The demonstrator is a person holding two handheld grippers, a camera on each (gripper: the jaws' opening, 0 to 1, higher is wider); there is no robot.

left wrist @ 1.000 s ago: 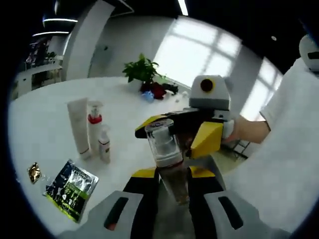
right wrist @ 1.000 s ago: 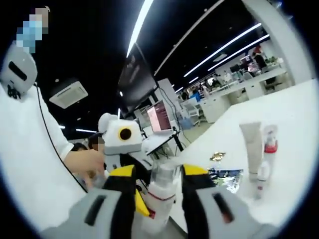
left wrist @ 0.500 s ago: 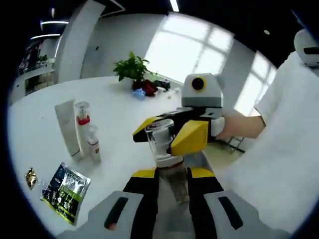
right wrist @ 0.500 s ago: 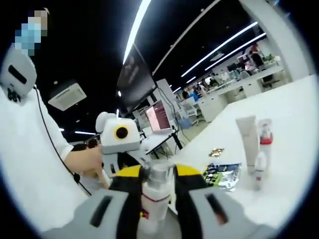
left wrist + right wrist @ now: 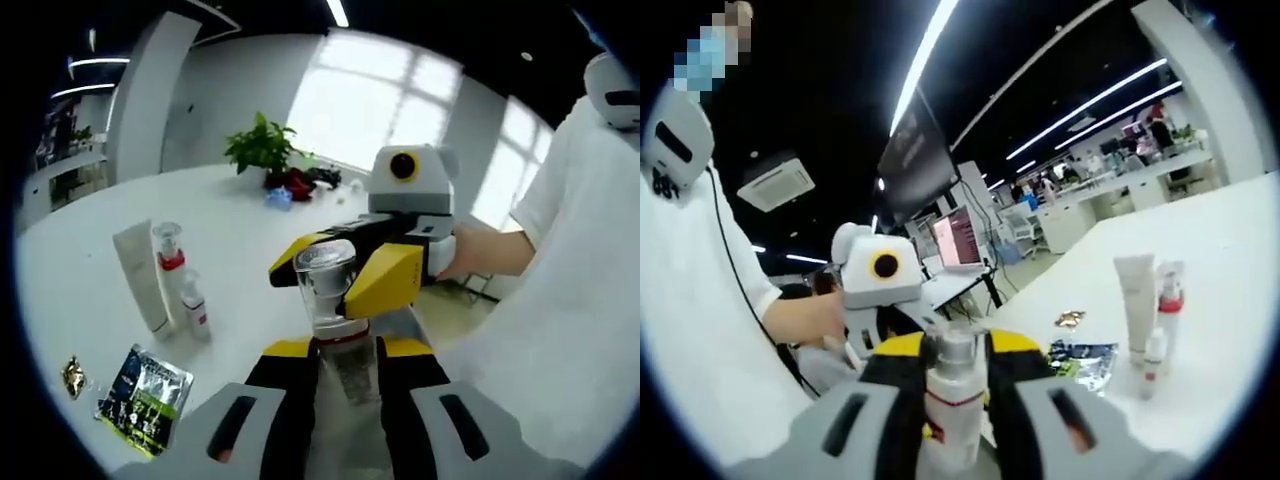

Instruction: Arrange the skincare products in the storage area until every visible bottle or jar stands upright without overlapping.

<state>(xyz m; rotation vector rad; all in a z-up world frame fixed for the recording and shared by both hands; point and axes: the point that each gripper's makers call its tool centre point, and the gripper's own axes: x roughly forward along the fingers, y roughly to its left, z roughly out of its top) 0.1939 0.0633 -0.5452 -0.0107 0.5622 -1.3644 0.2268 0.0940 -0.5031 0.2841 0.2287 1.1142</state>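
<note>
Both grippers, left (image 5: 343, 352) and right (image 5: 953, 345), clamp one clear-capped pump bottle (image 5: 327, 290)

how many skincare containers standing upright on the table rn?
3, clustered together: white tube, red-collared pump bottle, small spray bottle in front. A fourth bottle is held off the table between both grippers.

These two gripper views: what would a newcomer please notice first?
A clear pump bottle held above the white table, with both tongs, left and right, closed on it. Beyond it, a white tube and two small bottles stand upright near a dark sachet.
</note>
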